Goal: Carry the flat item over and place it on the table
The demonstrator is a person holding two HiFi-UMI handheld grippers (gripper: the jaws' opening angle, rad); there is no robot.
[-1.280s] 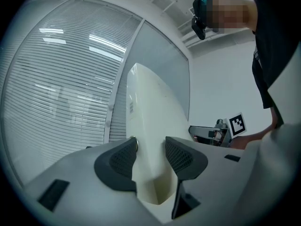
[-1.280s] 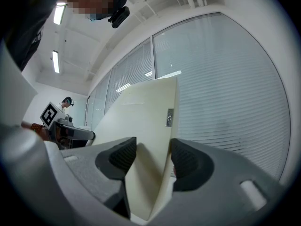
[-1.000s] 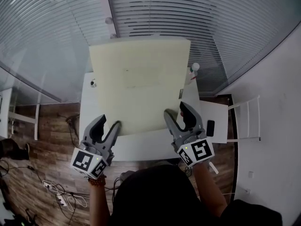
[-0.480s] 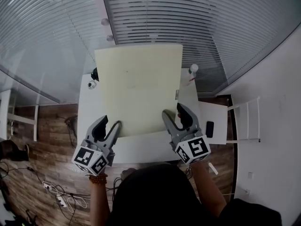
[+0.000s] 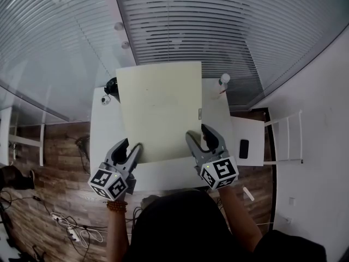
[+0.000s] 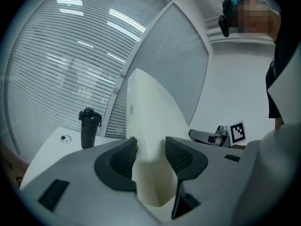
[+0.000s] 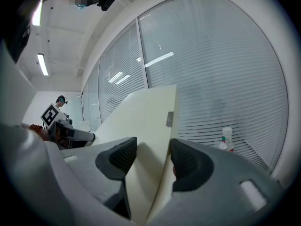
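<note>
A large flat pale cream board [image 5: 160, 109] hangs over the white table [image 5: 106, 135], held by its near edge at both corners. My left gripper [image 5: 131, 156] is shut on the board's near left corner; in the left gripper view the board [image 6: 149, 126] runs up between the ribbed pads [image 6: 123, 160]. My right gripper [image 5: 199, 139] is shut on the near right corner, and the board [image 7: 141, 126] rises between its jaws in the right gripper view. The board's far edge tilts away toward the blinds.
A black bottle [image 5: 112, 87] [image 6: 88, 126] and a small round white object [image 5: 105, 99] stand at the table's far left. A white-capped bottle [image 5: 223, 81] [image 7: 226, 139] stands at the far right. A lower white side table [image 5: 248, 141] carries a dark phone [image 5: 244, 148]. Blinds and glass walls lie beyond.
Both grippers and the board have shifted forward over the table; the board looks narrower and farther along, uncovering the black bottle at the far left.
</note>
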